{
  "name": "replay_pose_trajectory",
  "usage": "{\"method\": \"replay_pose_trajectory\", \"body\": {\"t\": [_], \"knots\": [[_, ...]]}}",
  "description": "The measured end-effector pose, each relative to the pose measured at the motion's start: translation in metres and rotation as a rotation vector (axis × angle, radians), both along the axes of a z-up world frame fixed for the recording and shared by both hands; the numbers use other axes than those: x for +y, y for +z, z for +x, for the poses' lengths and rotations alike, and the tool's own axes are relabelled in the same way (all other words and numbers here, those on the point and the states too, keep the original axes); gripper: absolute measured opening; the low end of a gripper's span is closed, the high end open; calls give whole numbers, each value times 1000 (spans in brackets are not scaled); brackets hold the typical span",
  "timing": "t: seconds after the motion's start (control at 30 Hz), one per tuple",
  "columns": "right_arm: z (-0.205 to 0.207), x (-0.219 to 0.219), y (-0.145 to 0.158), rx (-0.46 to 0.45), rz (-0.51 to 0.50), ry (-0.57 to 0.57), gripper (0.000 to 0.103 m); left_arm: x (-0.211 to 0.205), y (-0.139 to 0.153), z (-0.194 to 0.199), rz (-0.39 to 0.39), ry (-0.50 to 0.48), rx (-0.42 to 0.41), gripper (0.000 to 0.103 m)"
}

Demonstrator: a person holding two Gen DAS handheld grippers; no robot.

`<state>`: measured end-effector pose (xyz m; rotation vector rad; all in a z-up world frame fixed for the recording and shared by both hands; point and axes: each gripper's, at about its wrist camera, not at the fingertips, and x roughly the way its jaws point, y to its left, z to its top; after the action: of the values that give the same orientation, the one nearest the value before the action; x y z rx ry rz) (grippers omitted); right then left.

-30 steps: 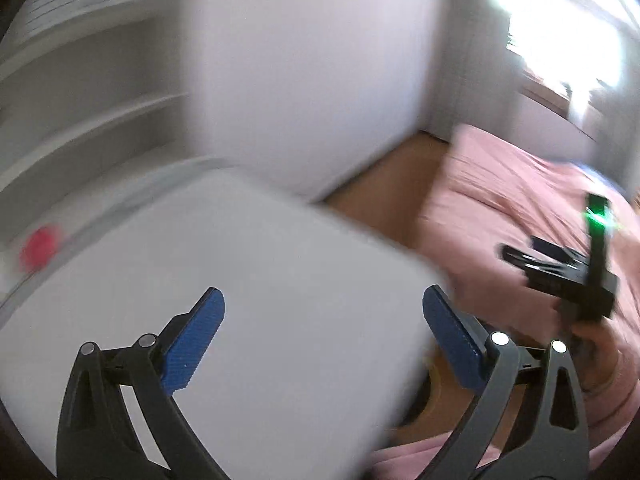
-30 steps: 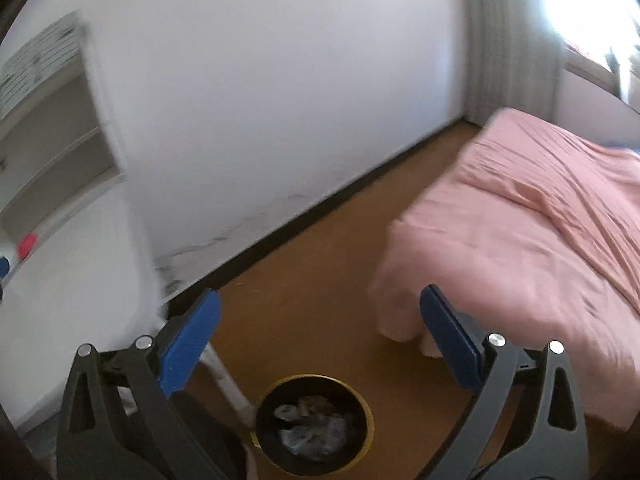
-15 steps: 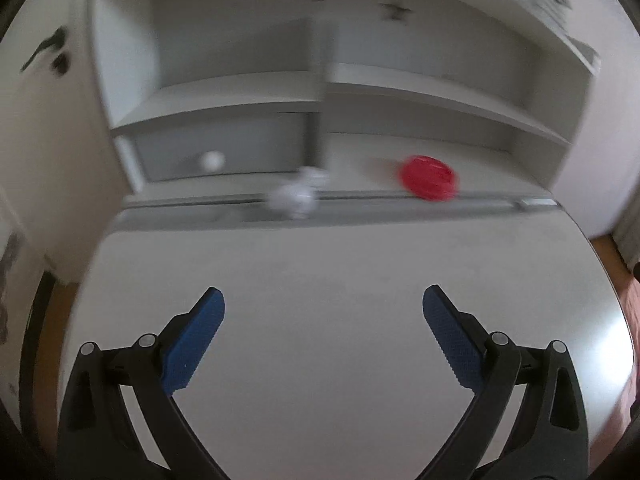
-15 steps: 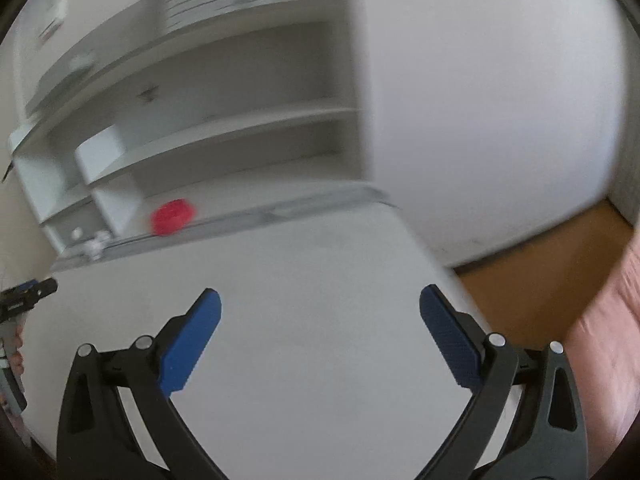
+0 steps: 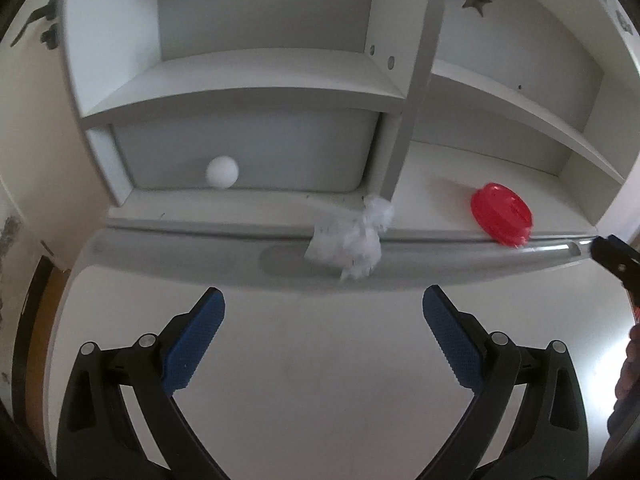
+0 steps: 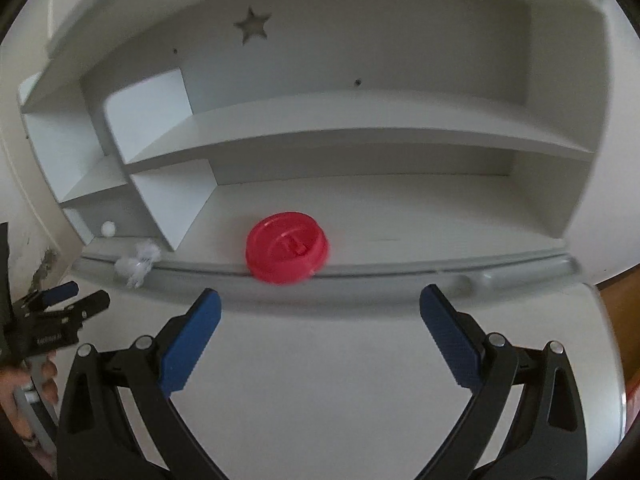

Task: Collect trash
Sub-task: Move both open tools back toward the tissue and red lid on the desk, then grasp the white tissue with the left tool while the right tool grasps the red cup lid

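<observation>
- The white desk (image 5: 320, 380) and its shelf unit (image 6: 360, 120) are now seen sharp and nearer than half a second ago.
- The left gripper (image 5: 323, 334) is held low over the desk, jaws wide apart and empty.
- The right gripper (image 6: 319, 332) is held level alongside, likewise spread and empty.
- The red lid (image 6: 287, 246) is seen at the shelf's near edge.
- The crumpled white paper (image 5: 349, 240) lies left of it, at the divider's foot.

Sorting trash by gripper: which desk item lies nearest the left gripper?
The crumpled white paper, straight ahead of the left gripper; the red lid sits farther right.
</observation>
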<state>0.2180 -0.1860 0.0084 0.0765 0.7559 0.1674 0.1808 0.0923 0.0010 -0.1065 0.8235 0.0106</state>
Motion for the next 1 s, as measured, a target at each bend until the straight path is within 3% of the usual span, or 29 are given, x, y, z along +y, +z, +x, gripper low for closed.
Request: {"method": "replay_pose_trajectory", "body": {"t": [0.17, 0.33, 0.43, 1.0], "knots": [[43, 33, -15, 31, -69, 42, 96, -1, -8, 27, 32, -12, 6, 96], [66, 58, -26, 52, -176, 86, 96, 5, -18, 46, -13, -3, 50, 96], [78, 65, -33, 69, -207, 85, 96, 2, -22, 54, 18, -16, 57, 96], [100, 63, -48, 145, -177, 77, 96, -3, -29, 73, 36, -11, 96, 93]]}}
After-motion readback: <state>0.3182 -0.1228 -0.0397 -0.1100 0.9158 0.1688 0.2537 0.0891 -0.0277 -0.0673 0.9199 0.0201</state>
